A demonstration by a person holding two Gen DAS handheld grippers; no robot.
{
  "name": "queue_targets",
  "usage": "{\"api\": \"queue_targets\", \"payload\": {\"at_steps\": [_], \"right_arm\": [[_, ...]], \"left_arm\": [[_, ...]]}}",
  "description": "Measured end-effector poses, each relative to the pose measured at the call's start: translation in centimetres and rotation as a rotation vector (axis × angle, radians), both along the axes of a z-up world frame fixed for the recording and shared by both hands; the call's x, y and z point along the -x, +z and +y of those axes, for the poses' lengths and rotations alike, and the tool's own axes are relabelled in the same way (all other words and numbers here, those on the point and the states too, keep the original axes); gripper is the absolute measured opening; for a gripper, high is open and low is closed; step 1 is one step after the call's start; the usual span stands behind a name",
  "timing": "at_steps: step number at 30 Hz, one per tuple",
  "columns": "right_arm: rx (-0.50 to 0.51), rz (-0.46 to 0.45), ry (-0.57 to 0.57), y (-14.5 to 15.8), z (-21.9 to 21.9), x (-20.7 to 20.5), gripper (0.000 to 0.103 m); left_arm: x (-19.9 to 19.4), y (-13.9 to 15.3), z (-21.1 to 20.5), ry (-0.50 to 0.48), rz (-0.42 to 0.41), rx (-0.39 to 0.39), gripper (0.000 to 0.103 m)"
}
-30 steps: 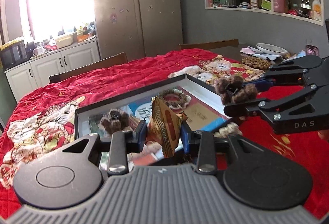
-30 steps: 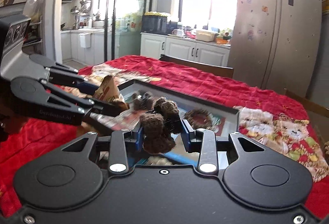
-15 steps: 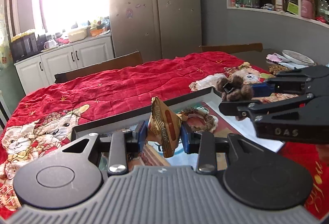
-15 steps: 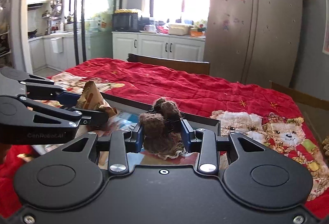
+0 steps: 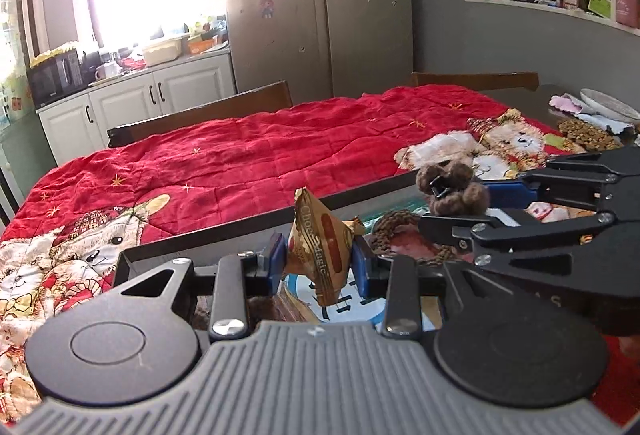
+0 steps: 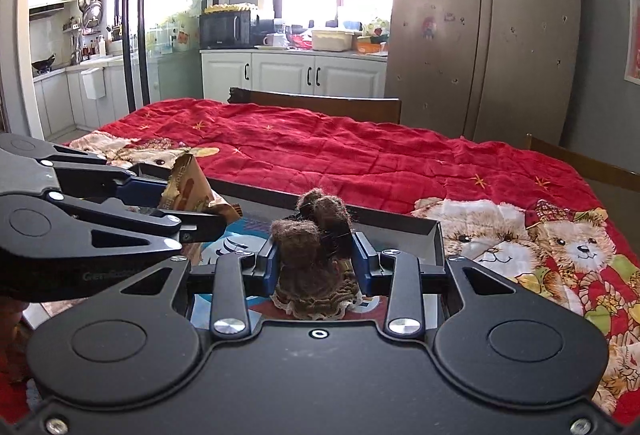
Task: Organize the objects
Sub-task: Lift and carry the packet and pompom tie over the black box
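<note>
Left gripper (image 5: 319,265) fingers pinching a crinkly snack packet (image 5: 320,251) above the tray (image 5: 208,239); light, slippery, best held mid-body; right gripper (image 6: 316,263) fingers squeezing a soft fuzzy hair clip (image 6: 316,247); squashy, forgiving.

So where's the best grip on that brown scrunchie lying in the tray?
Pinch the scrunchie across one side of its ring, coming from above: it lies flat in the tray, so only the band's thickness offers a bite. The right gripper partly hides it.
</note>
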State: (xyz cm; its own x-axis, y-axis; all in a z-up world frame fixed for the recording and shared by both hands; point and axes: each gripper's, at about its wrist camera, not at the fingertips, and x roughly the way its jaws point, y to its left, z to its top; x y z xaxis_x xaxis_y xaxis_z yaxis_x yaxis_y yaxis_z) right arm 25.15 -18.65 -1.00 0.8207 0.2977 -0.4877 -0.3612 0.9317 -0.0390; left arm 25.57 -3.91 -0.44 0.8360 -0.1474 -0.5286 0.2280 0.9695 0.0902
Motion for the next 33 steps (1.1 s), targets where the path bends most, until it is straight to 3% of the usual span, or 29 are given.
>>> {"api": "queue_targets", "payload": {"at_steps": [33], "right_arm": [[0.077,0.120,-0.036,-1.8,1.0,-2.6,0.036]], "left_arm": [[-1.7,-2.3,-1.0,0.036,0.104,-0.074,0.042]]}}
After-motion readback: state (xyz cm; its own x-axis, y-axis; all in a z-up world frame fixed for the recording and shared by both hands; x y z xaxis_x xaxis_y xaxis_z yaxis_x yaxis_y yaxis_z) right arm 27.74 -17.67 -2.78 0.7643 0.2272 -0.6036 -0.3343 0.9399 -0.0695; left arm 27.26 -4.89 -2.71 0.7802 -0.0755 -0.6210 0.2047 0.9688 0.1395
